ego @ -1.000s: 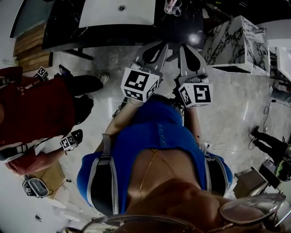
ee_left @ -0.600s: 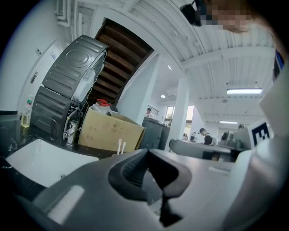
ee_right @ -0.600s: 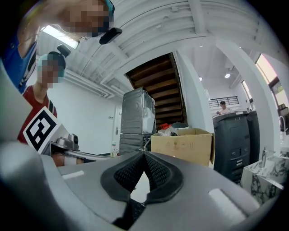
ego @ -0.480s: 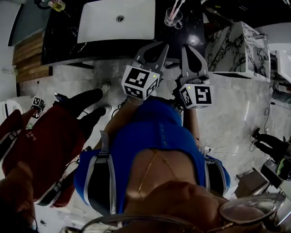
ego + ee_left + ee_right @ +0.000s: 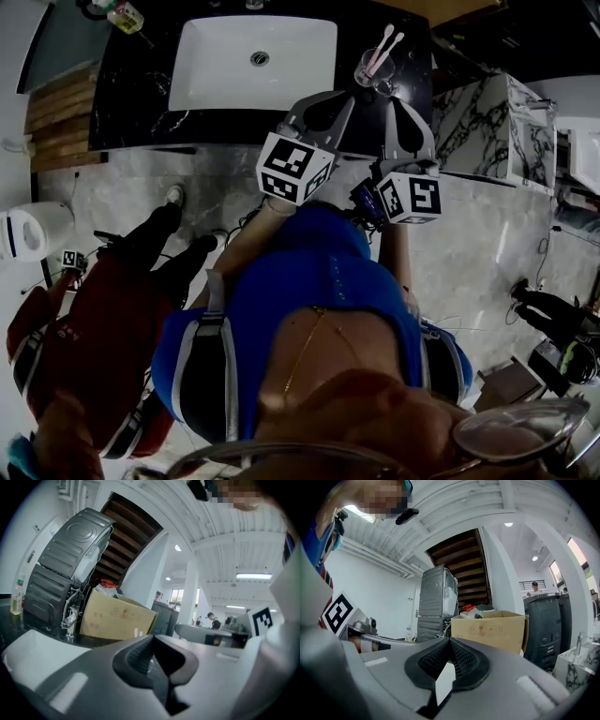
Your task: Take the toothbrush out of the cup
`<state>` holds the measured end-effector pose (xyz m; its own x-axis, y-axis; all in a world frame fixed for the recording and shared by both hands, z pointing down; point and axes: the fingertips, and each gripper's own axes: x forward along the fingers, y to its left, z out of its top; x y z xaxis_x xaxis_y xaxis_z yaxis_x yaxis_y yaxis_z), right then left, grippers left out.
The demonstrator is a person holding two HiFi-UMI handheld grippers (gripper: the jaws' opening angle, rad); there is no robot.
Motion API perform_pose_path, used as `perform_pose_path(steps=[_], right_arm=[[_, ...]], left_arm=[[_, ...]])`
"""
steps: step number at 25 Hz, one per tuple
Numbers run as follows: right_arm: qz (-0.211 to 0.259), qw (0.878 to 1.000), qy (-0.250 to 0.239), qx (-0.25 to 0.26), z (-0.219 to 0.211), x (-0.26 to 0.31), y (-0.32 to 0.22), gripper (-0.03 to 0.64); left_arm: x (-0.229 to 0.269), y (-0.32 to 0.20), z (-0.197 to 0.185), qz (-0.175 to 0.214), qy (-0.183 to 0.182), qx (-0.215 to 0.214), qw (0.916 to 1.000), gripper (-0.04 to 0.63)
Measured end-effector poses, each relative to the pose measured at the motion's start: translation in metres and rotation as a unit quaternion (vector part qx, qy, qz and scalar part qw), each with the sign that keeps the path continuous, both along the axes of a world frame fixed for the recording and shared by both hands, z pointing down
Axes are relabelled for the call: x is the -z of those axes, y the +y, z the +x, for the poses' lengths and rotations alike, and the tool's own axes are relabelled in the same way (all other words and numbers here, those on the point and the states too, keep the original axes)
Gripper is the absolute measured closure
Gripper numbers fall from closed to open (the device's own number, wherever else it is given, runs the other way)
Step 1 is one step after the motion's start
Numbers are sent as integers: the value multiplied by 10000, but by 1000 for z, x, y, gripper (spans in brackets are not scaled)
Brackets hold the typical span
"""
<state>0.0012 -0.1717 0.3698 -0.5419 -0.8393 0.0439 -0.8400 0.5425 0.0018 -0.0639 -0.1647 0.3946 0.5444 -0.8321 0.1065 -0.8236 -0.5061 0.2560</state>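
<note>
Black counter (image 5: 131,89) carrying a white sink (image 5: 202,89). A clear cup (image 5: 373,75) stands on the counter just right of the basin, with the toothbrush (image 5: 382,47) in it, handle leaning out over the rim. In the head view both grippers point toward the counter edge, their tips near the cup but not touching it. Left gripper (image 5: 152,641): fingers pressed together, nothing between them. Right gripper (image 5: 449,641): fingers likewise closed and empty. A cardboard box (image 5: 490,627) stands beyond the fingers.
</note>
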Motion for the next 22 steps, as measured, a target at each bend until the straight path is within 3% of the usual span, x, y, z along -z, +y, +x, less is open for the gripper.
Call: perform_pose_path(steps=[10,22], right_arm=[[-298,9992,45,-278,14,-23,-45,615],[-727,9972,90,131,35,-40,-108,615]], left_arm=[[-20,-45,1,-204,-156,-216,9994,592],[-38,-112,28,-519,-228,38,9984,592]])
